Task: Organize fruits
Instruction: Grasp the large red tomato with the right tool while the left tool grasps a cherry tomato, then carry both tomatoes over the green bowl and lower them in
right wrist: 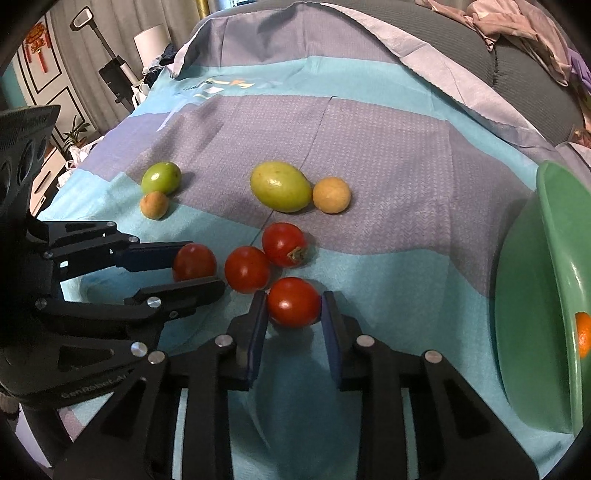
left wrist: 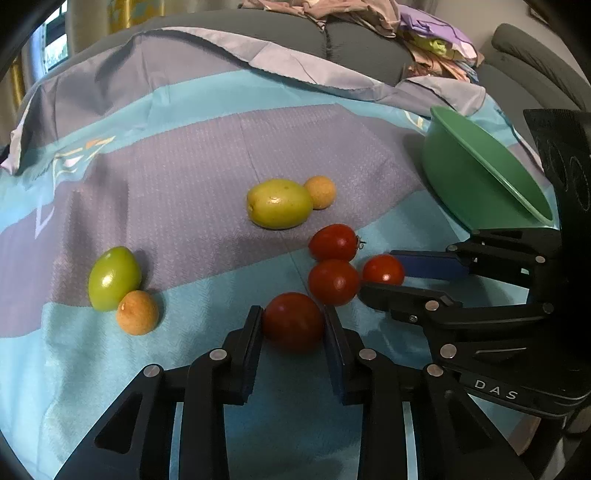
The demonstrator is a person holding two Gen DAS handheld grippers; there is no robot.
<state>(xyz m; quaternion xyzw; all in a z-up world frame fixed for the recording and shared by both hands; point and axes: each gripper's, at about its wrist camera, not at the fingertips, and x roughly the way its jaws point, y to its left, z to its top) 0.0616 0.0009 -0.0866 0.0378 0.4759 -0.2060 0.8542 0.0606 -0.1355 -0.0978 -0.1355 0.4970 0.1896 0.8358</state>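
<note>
Both grippers are down on the striped cloth (right wrist: 388, 155), each with a tomato between its pads. The left gripper (left wrist: 293, 326) has a dark red tomato (left wrist: 293, 321) clenched, both pads pressed against its sides. In the right wrist view the right gripper (right wrist: 293, 308) brackets a bright red tomato (right wrist: 293, 302); the pads sit right at its flanks, though a sliver of gap shows on one side, so I cannot tell whether the grip is firm.

Just ahead of the right jaws lie two more loose tomatoes (right wrist: 247, 269), touching each other. Farther ahead sit a large green fruit (right wrist: 280, 186) with a small yellow fruit (right wrist: 331, 195) touching it, and off to the left of the jaws a second green fruit (right wrist: 161, 178) with an orange-brown one (right wrist: 154, 205) against it.

The green bowl (right wrist: 532, 295) is cut off at the frame's right edge; only a slice of an orange fruit (right wrist: 583, 334) shows inside it. The logo printed on the cloth is too warped to read. Lettering on the right gripper's body reads "DAS" in the left wrist view; the left gripper's body carries embossed text, dim, seemingly "GenRobot.AI". A pile of crumpled clothes (left wrist: 332, 14) lies at the far edge, partly cropped.
</note>
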